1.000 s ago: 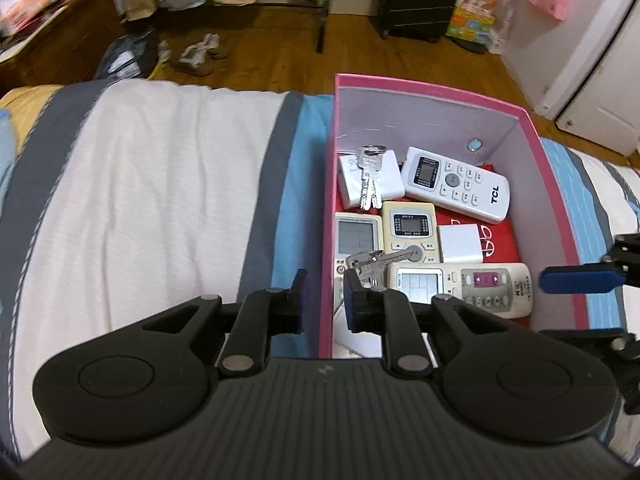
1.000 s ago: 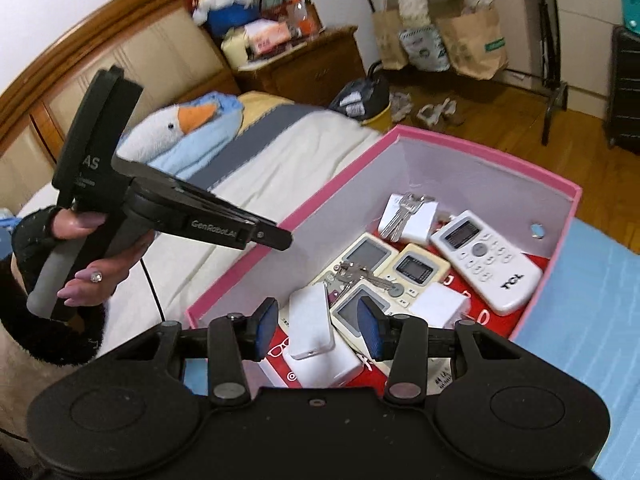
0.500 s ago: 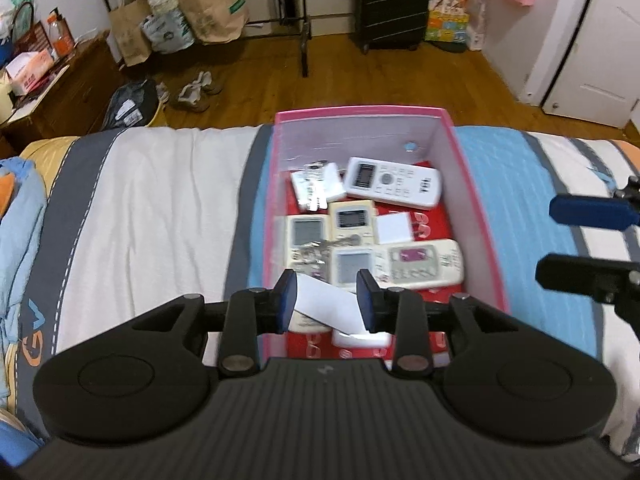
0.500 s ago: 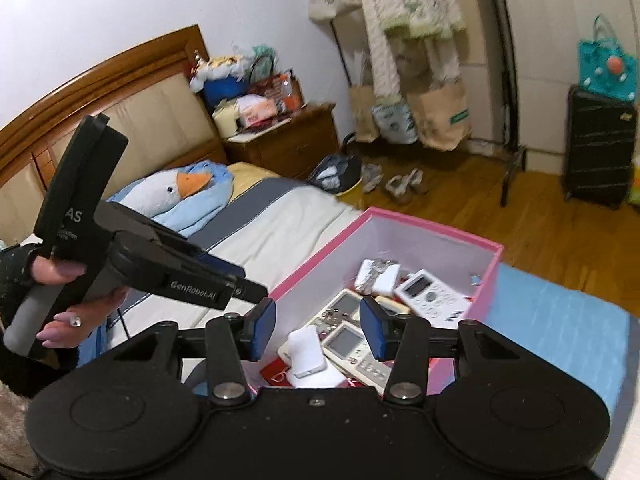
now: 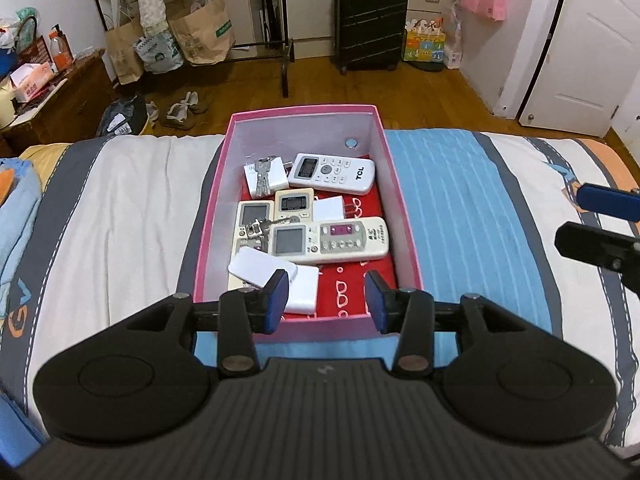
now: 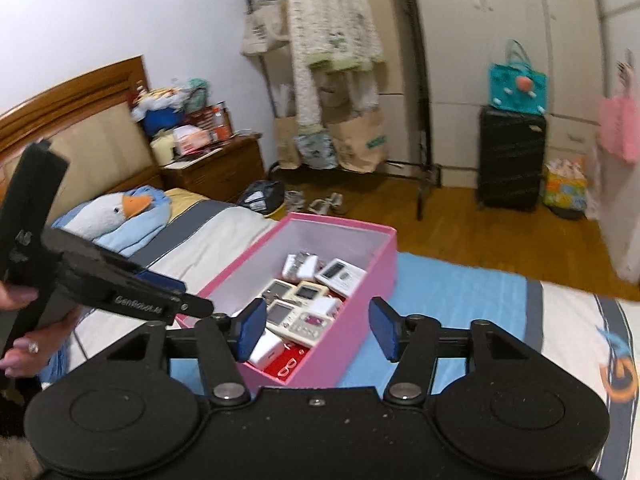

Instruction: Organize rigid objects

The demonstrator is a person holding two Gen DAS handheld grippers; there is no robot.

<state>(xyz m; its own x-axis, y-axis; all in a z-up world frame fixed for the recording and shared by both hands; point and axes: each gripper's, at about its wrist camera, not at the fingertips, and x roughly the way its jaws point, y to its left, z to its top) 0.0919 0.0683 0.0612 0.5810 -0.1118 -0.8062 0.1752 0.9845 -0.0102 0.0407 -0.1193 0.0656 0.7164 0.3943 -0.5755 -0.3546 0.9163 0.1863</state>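
Observation:
A pink box (image 5: 208,216) lies on the striped bed. It holds several white remotes, such as the TCL remote (image 5: 332,168), two key bunches (image 5: 262,176), a white charger (image 5: 328,209) and white power banks (image 5: 262,267). My left gripper (image 5: 326,300) is open and empty, above the box's near end. My right gripper (image 6: 316,330) is open and empty, raised above the box (image 6: 360,320) from its right side. The right gripper's fingers (image 5: 604,200) show at the right edge of the left wrist view. The left gripper (image 6: 160,296) shows at the left of the right wrist view.
The striped bed (image 5: 460,200) spreads on both sides of the box. A goose plush (image 6: 112,212) lies by the headboard. A nightstand (image 6: 216,160), a clothes rack (image 6: 332,80), a black suitcase (image 5: 370,24) and shoes (image 5: 182,108) stand on the floor beyond.
Both grippers have pulled back and up from the box and both have opened wider. The box's contents lie as before.

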